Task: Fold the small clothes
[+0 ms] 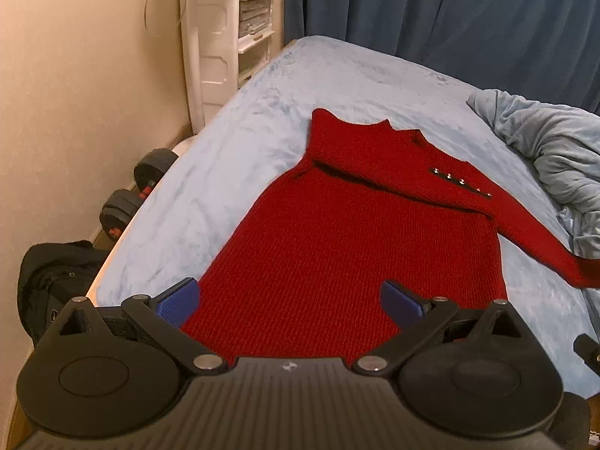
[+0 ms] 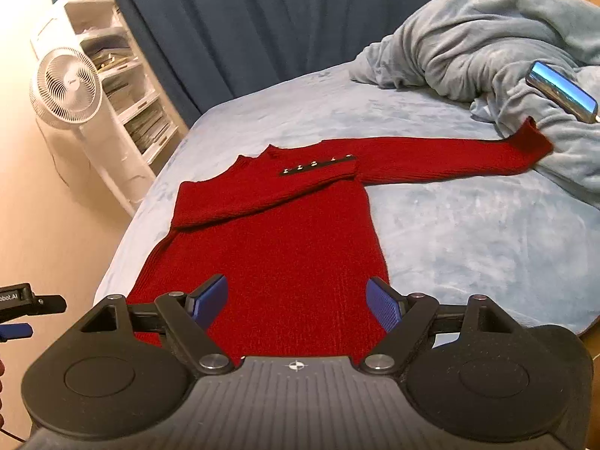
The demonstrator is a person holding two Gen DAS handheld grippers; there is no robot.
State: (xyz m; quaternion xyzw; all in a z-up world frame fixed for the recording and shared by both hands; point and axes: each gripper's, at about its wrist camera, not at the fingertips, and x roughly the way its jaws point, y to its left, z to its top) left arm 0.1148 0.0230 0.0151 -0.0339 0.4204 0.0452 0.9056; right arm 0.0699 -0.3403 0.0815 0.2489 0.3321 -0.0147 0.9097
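A red knit sweater (image 1: 337,232) lies flat on the light blue bed (image 1: 232,157). Its left sleeve is folded across the chest. Its right sleeve (image 2: 450,153) stretches out to the right, and the cuff rests on the crumpled blanket. A row of small buttons (image 2: 318,163) runs along the shoulder. My left gripper (image 1: 288,300) is open above the sweater's hem, holding nothing. My right gripper (image 2: 298,302) is open above the hem as well, holding nothing. The sweater also shows in the right wrist view (image 2: 270,247).
A crumpled grey-blue blanket (image 2: 487,45) lies at the right with a shiny metal object (image 2: 562,90) on it. A white fan (image 2: 65,86) and white shelves (image 1: 240,33) stand by the wall. Dumbbells (image 1: 138,191) and a black bag (image 1: 52,285) are on the floor left of the bed.
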